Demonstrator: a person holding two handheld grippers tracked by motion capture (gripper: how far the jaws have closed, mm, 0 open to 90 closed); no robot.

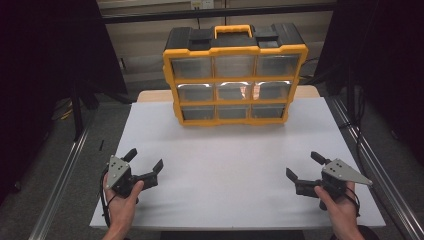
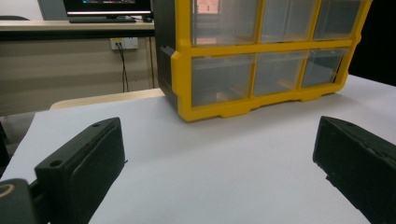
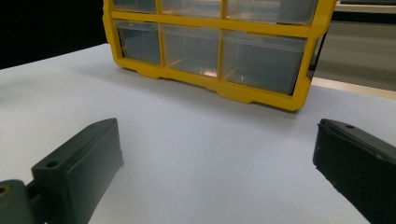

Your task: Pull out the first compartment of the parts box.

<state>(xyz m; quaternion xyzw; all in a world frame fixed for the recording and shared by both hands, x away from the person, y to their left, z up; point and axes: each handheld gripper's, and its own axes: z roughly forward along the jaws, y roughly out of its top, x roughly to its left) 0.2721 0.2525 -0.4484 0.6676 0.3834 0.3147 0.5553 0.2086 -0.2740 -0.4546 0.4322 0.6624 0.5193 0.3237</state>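
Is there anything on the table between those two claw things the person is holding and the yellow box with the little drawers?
No. In the high view the white table is bare between the left gripper, the right gripper and the yellow drawer box.

Setting: lab or office workroom | Evidence: white-topped table [image 1: 235, 165] flanked by aluminium frame rails [image 1: 60, 175] and black curtains [image 1: 45, 60]; beyond it a desk [image 2: 70, 25] bearing a monitor [image 2: 107, 5], a wall socket [image 2: 124, 43] with cable | Prop: yellow drawer organiser [image 1: 235, 75].
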